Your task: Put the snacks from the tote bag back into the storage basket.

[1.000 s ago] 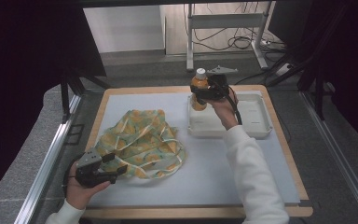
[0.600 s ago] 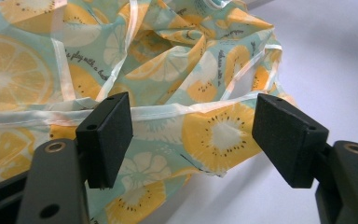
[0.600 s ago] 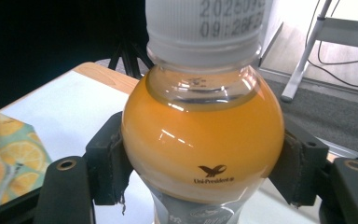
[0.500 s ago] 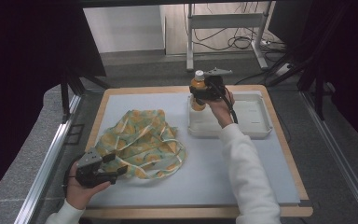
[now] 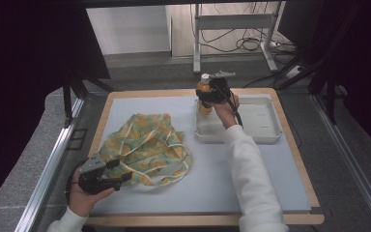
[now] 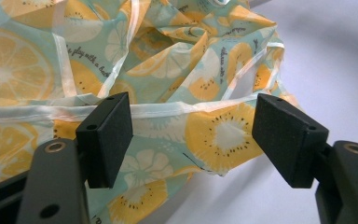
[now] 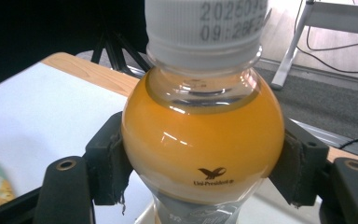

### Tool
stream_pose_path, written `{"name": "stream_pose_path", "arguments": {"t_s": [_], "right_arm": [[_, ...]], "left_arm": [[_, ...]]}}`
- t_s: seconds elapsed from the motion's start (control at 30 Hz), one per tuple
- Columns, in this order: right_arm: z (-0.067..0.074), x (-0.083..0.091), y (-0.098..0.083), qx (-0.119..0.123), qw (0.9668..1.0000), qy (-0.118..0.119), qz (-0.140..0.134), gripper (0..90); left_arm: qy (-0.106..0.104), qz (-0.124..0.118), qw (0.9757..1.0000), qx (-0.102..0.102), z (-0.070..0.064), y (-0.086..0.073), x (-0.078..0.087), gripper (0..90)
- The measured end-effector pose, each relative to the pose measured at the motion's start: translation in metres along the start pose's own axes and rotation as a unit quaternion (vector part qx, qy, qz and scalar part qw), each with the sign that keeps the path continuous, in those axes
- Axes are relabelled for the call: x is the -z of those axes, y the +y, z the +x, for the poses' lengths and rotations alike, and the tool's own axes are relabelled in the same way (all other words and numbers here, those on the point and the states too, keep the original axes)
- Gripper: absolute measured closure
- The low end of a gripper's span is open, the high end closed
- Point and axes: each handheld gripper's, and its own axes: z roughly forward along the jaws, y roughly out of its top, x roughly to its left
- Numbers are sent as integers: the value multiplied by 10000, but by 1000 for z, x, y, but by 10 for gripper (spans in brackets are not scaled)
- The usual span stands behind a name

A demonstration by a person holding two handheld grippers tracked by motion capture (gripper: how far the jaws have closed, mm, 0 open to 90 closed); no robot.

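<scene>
A small bottle (image 5: 202,94) of orange drink with a white cap stands upright between the pads of my right gripper (image 5: 211,94), which is shut on its round shoulder. In the right gripper view the bottle (image 7: 200,140) bulges between both pads of that gripper (image 7: 200,161). Its base is at the far left corner of the white tray (image 5: 263,128); whether it rests there I cannot tell. A crumpled lemon-print bag (image 5: 145,145) lies at the left. My left gripper (image 5: 121,172) is open at the bag's near edge. The bag's hem (image 6: 168,109) runs between the gripper's (image 6: 193,135) spread pads, untouched.
The grey mat (image 5: 212,179) sits in a wooden frame (image 5: 297,150). The tray stands at the mat's far right. Black stands and a metal rail (image 5: 48,169) flank the table's left side. Cables lie on the floor beyond.
My right gripper has carried the bottle a little left and down, toward the tray's far left corner. The left gripper and the bag have kept still.
</scene>
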Motion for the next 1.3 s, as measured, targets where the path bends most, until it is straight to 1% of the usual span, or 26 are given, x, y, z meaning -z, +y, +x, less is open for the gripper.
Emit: {"name": "stream_pose_path", "arguments": {"t_s": [0.07,0.17,0.2,0.43,0.5,0.57,0.6,0.67,0.73,0.8,0.9,1.0,1.1,1.17,1.23,1.3], "right_arm": [[-1,-4,-3,-12,10000,-28,41,308],[-3,-9,-8,-57,9999,-67,77,307],[-3,-10,-9,-51,9999,-77,97,307],[0,-18,-17,67,9997,-97,191,303],[0,-17,-19,46,9998,-78,152,300],[1,-16,-19,104,9998,-44,178,294],[2,-16,-19,102,9997,-30,197,284],[3,-14,-18,37,9998,36,209,225],[5,-13,-18,40,9996,70,274,168],[5,-11,-18,16,9996,-4,275,146],[4,-4,-18,-52,9998,-87,194,133],[2,4,-17,-105,9999,-81,76,123],[2,10,-17,-172,9998,-8,29,117],[3,15,-17,-190,9998,27,10,111],[4,22,-17,-145,9998,102,7,109],[5,26,-17,-164,9998,148,-33,108]], "left_arm": [[-3,-8,10000,7,0,0,1,292],[-99,-30,9999,53,1,0,1,292],[-98,-33,9999,51,1,0,1,292],[-90,-21,10000,36,1,0,1,293],[-89,-22,9999,42,1,0,1,293],[-88,-16,10000,40,1,0,1,293],[-89,-13,10000,41,1,0,1,293],[-87,-10,10000,32,0,0,0,292],[-56,-13,10000,1,-1,0,1,292],[-48,-28,10000,-25,-1,1,1,292],[-61,-49,10000,-34,-2,1,2,292],[-66,-55,10000,-17,0,0,4,292],[-71,-99,9999,34,1,0,5,292],[-60,-89,9999,31,2,0,5,292],[32,-53,10000,-60,-1,1,4,292],[58,-29,9999,-113,-4,2,2,291]]}}
